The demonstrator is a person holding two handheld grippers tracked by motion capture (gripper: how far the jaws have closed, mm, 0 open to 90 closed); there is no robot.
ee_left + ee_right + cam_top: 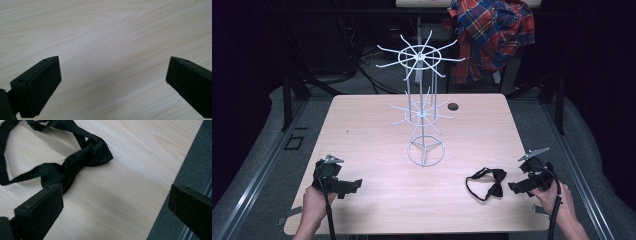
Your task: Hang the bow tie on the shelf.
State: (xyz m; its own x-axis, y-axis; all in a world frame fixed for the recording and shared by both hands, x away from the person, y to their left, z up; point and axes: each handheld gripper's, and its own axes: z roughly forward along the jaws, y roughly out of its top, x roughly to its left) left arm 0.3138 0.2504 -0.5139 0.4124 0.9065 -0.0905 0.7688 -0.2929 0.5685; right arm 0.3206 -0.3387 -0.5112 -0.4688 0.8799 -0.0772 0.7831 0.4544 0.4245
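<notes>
Nearby, limp black fabric bow tie [486, 181]

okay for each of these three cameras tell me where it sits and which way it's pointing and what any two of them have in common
High view: above the person's side, facing forward and down on the table, wire rack and bow tie; both hands and forearms show, left hand-held gripper and right hand-held gripper.
Left gripper view: rides the left hand-held gripper, looking down at bare tabletop between open jaws.
Right gripper view: rides the right hand-held gripper, looking at the bow tie and table edge; jaws open.
Shared: the high and right gripper views both show the bow tie.
</notes>
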